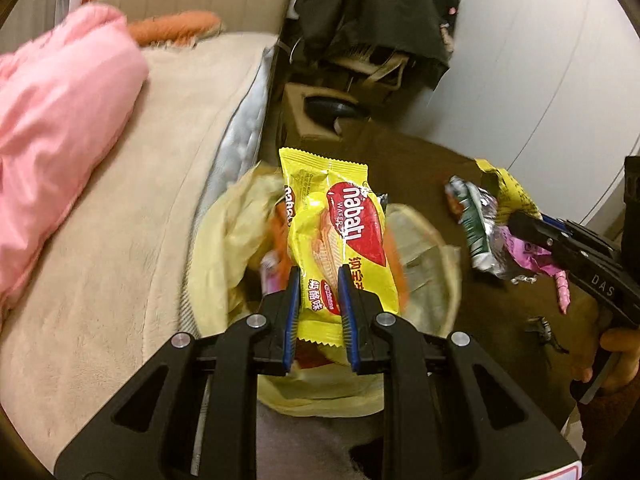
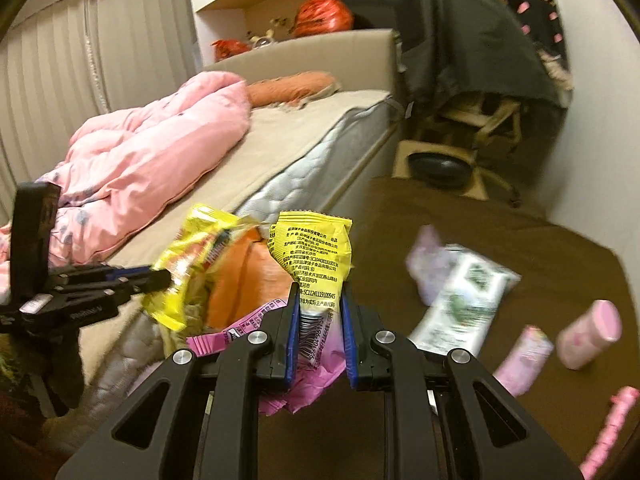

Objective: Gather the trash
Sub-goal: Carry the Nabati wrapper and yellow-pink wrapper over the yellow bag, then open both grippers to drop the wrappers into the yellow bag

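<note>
Your left tongs (image 1: 319, 286) are pinching one glossy yellow wafer packet (image 1: 340, 240), a flat crinkled foil pillow with serrated ends and a red logo, held directly over the open mouth of a soft, pale yellow trash bag (image 1: 236, 232) that sits on the floor just beside the bed (image 1: 120, 240). Inside the bag you can see at least one more yellow wrapper and something orange. Your right tongs (image 2: 320, 300) are clamped on a bunch of wrappers: one creased yellow wrapper (image 2: 316, 252) printed with black text and a barcode, and one thin pink wrapper (image 2: 316, 372) crumpled beneath it; from the left camera a silvery green-printed foil piece (image 1: 476, 224) hangs in the same bunch. On the brown floor (image 2: 480, 220) to the right lie a blurred white-and-green packet (image 2: 464, 304), a pale lilac crumple (image 2: 428, 256), two smooth pink cylindrical containers (image 2: 588, 332) and a knobbly pink strip (image 2: 612, 420). The bed carries one puffy pink quilt (image 2: 160, 152) over a plush beige cover.
</note>
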